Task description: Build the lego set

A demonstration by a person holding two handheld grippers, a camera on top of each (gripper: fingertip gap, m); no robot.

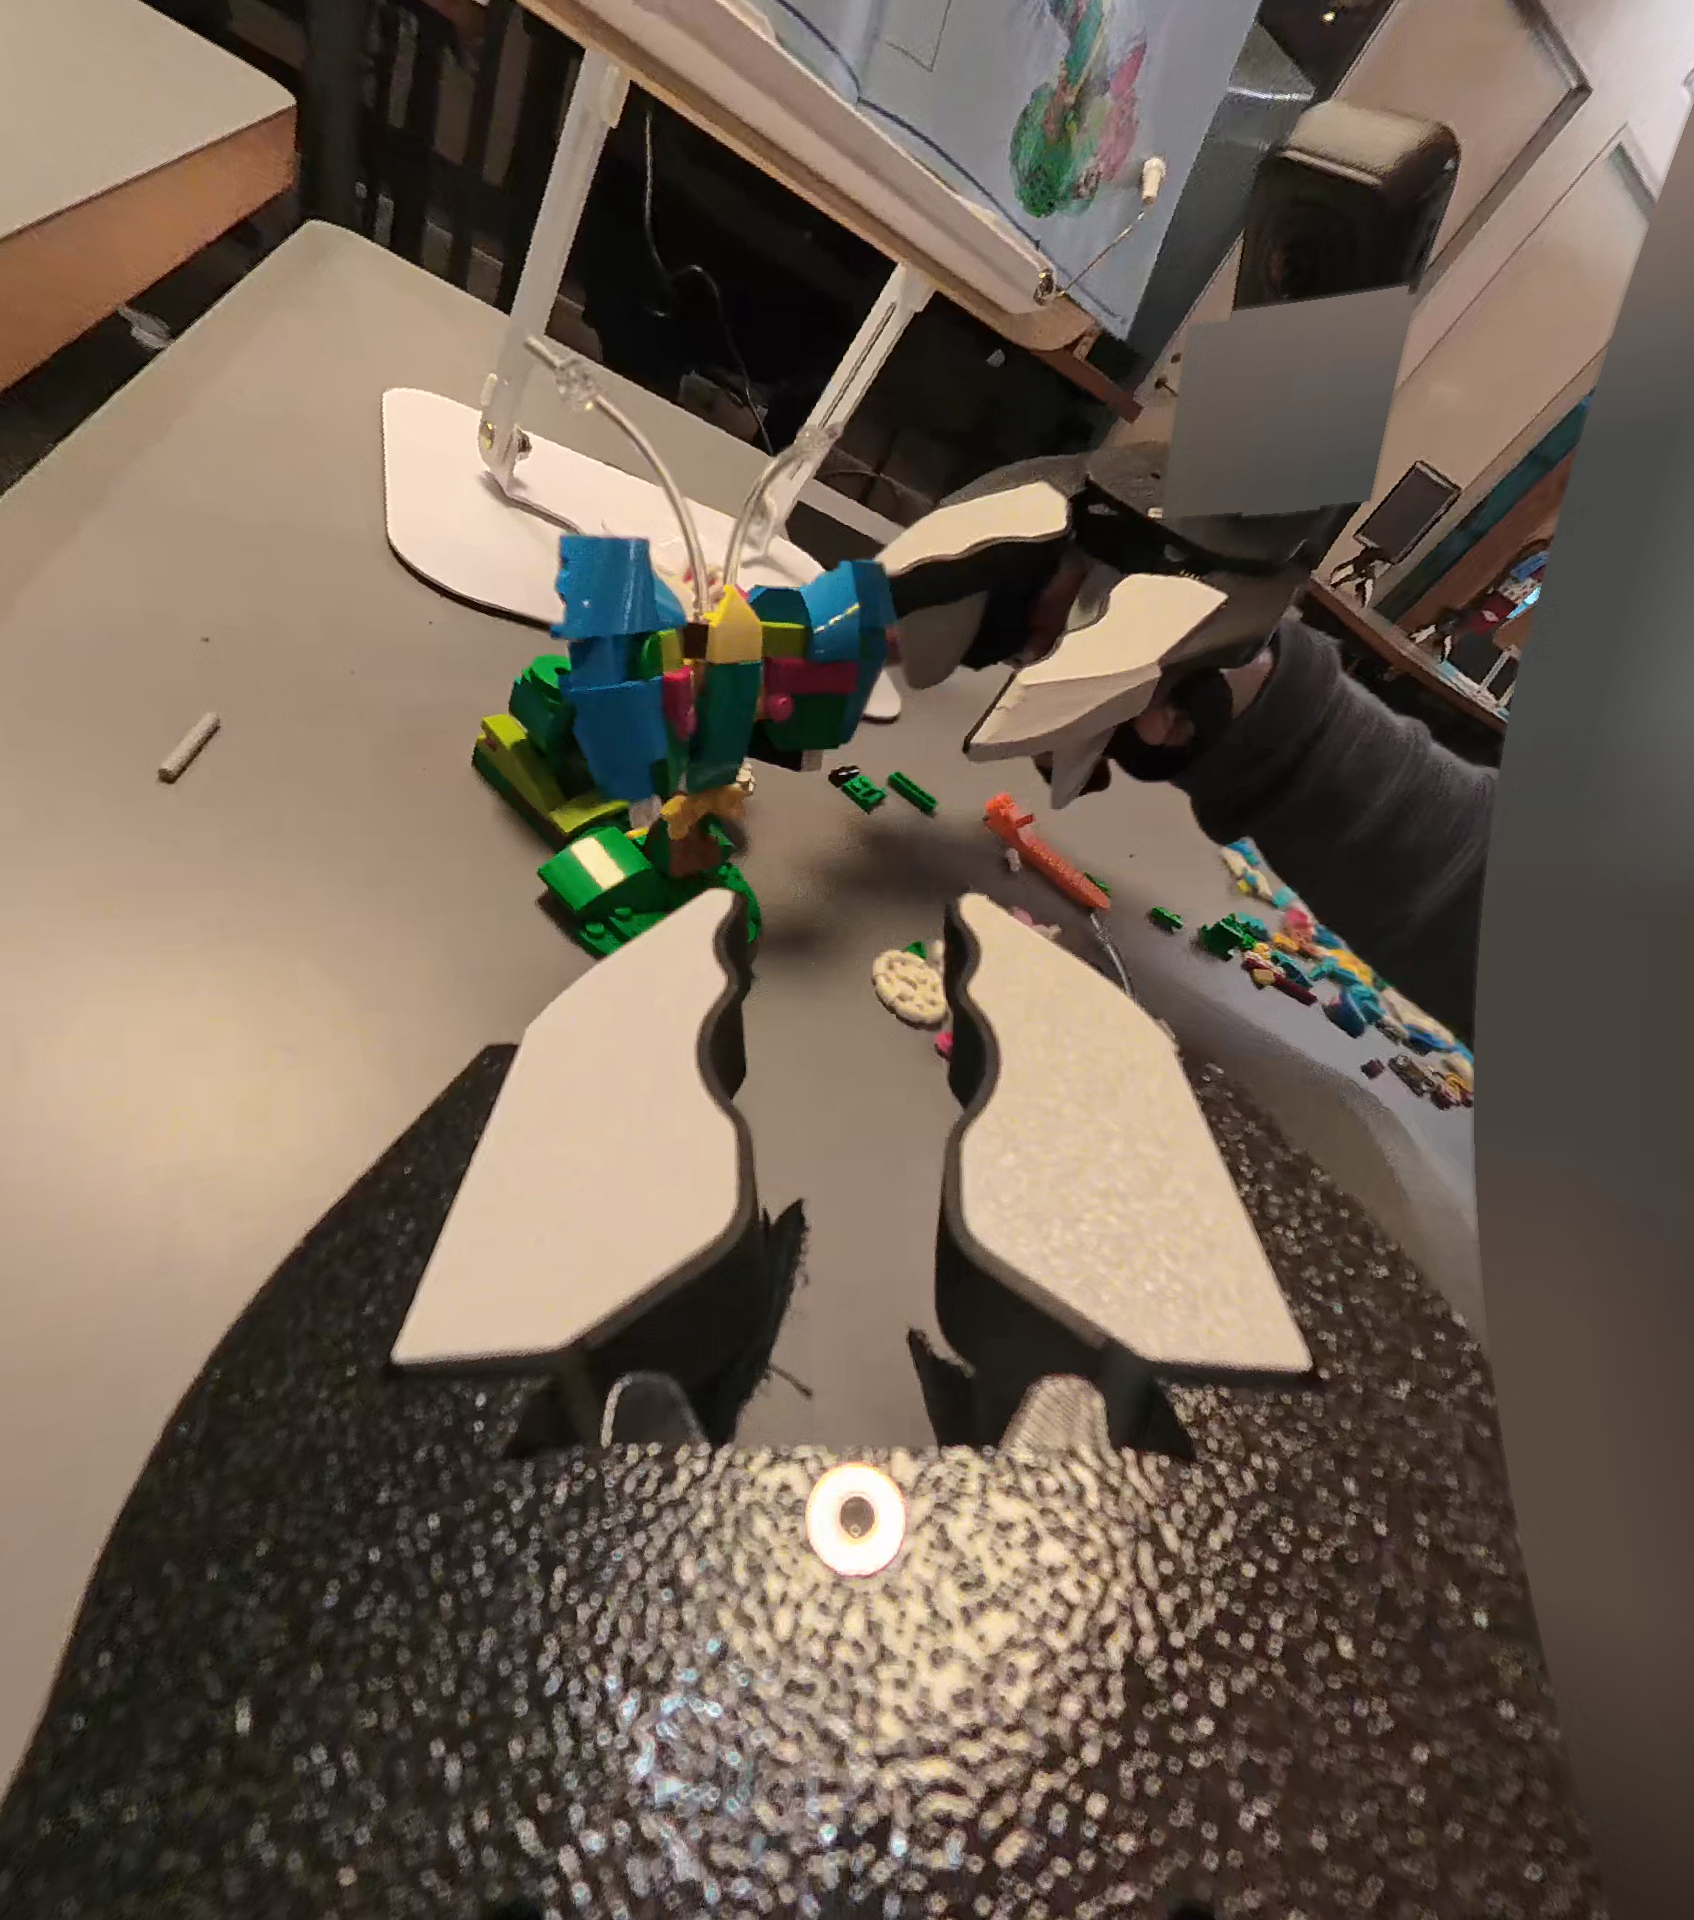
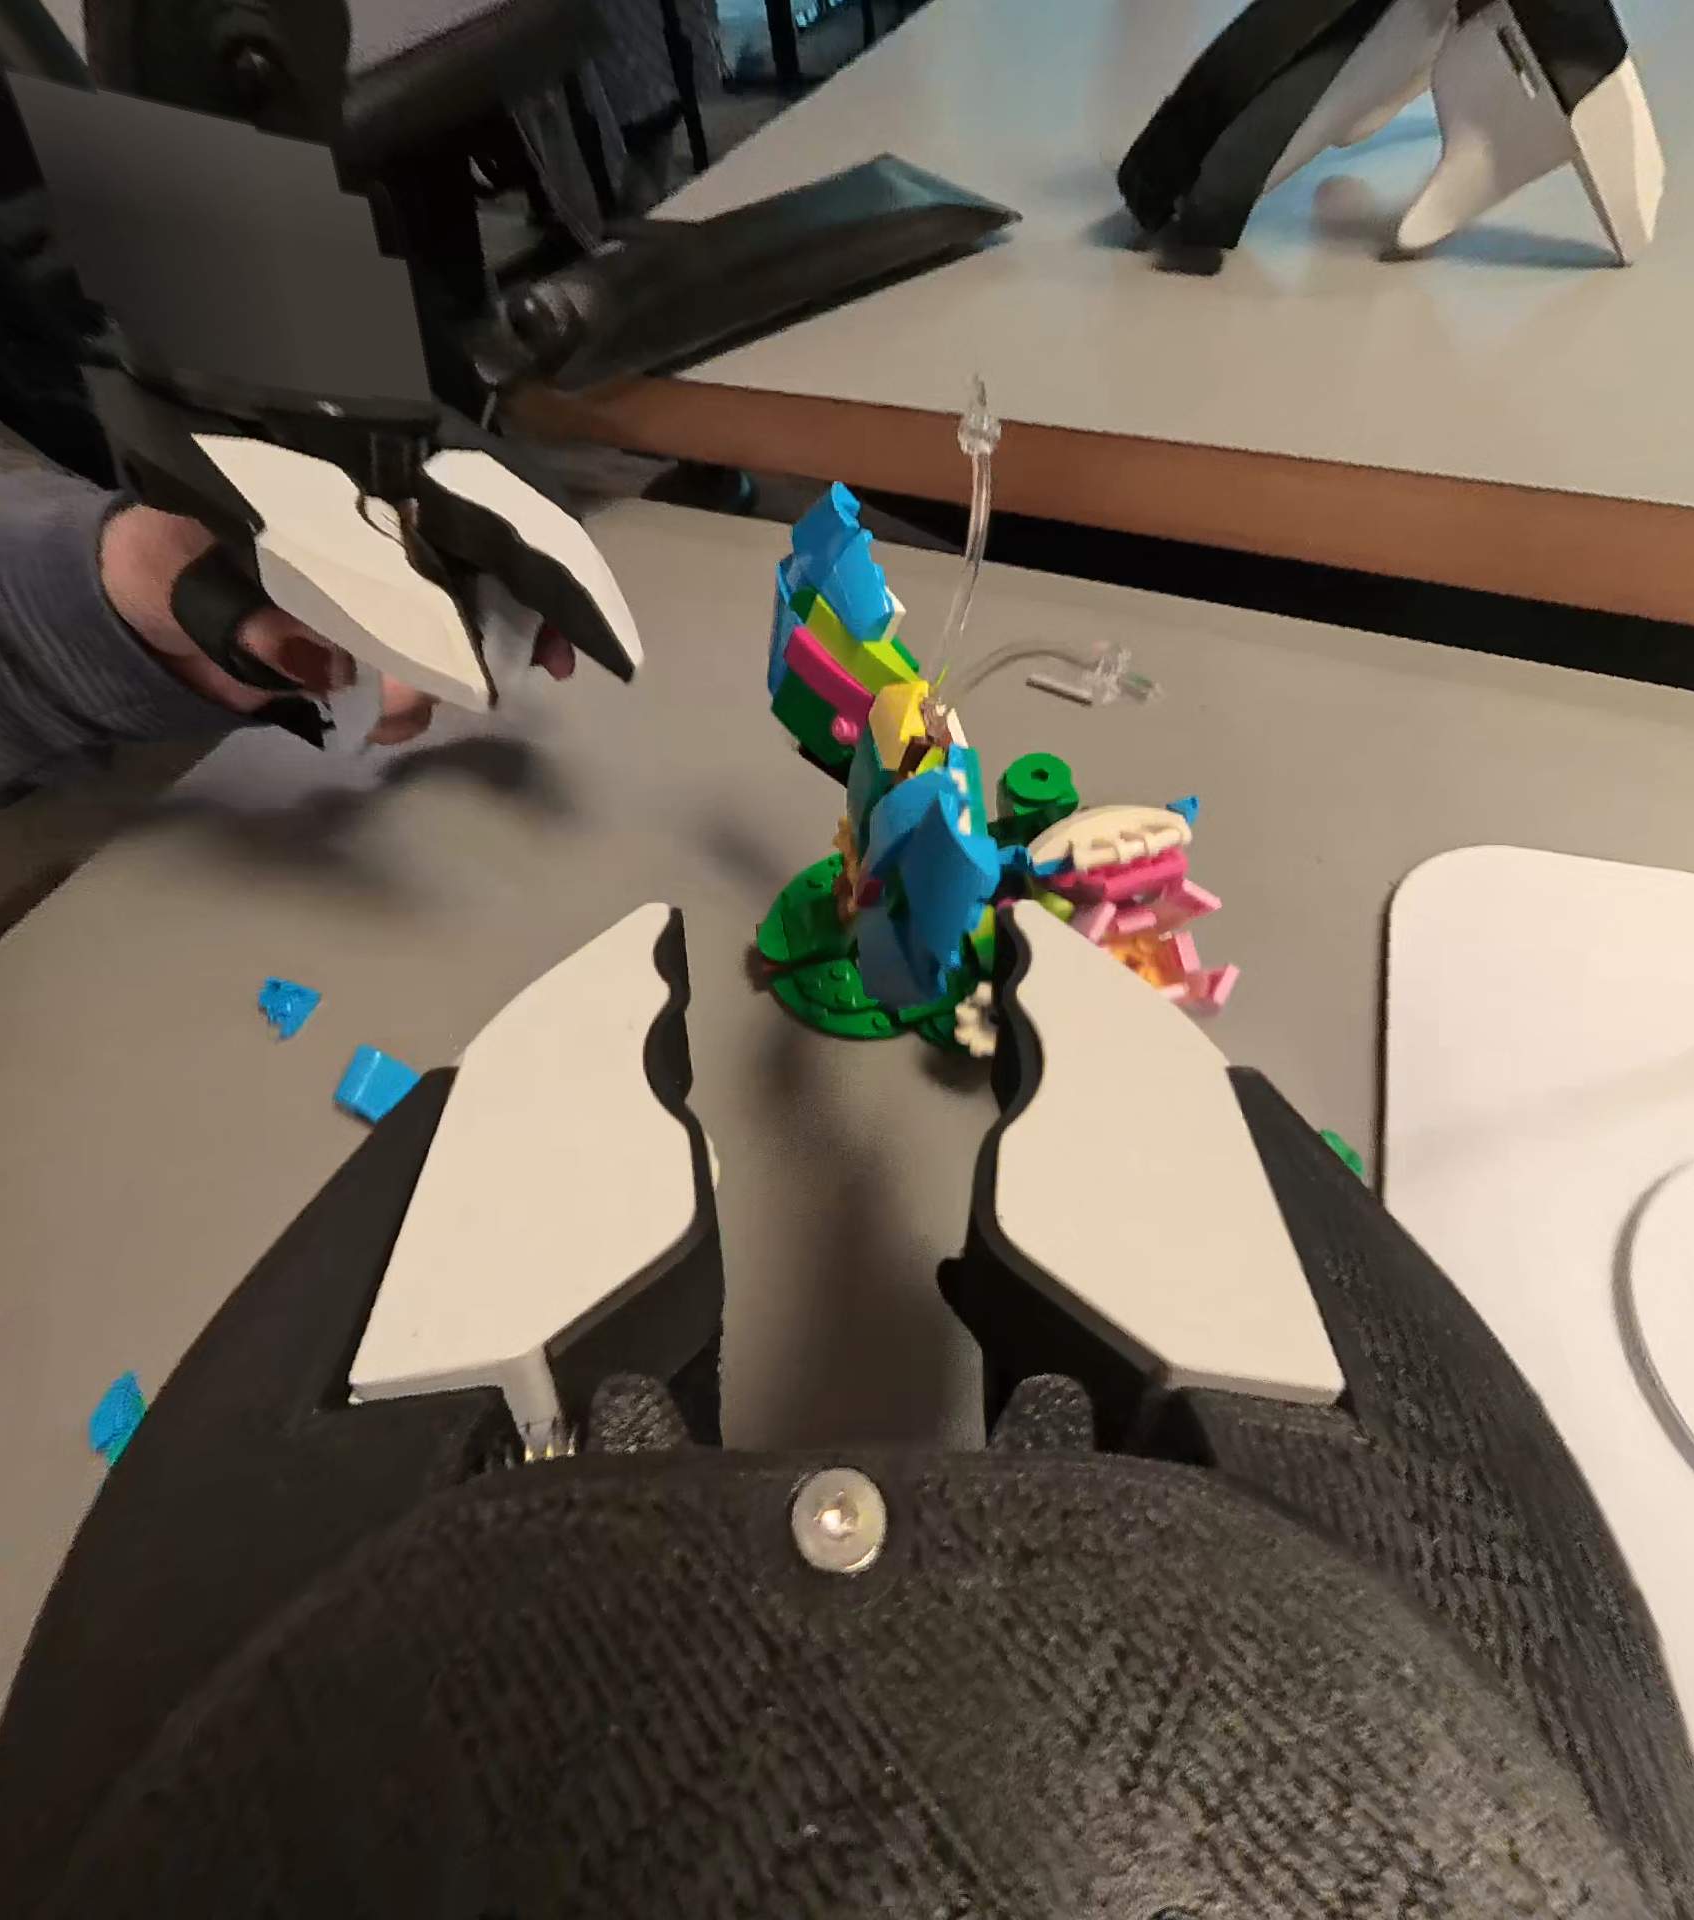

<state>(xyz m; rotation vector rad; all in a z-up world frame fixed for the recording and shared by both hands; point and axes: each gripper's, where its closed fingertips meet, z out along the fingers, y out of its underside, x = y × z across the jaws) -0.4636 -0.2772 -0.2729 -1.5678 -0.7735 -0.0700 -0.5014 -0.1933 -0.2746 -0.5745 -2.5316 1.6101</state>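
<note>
a colourful lego model (image 1: 697, 717) stands on the grey surface (image 1: 199, 935); the left tool (image 1: 848, 925) and right tool (image 2: 848, 925) hover near it, both open and empty, loose bricks (image 1: 1342, 977) nearby

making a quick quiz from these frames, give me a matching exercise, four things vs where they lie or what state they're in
Things:
1. butterfly model
2. orange piece
3. grey stick
4. left gripper

Places or states:
A. lies alone on the table, left of the model
B. open, holding nothing
C. stands on green leaf plates
D. lies between the model and the loose brick pile

Pairs: 1-C, 2-D, 3-A, 4-B
</note>
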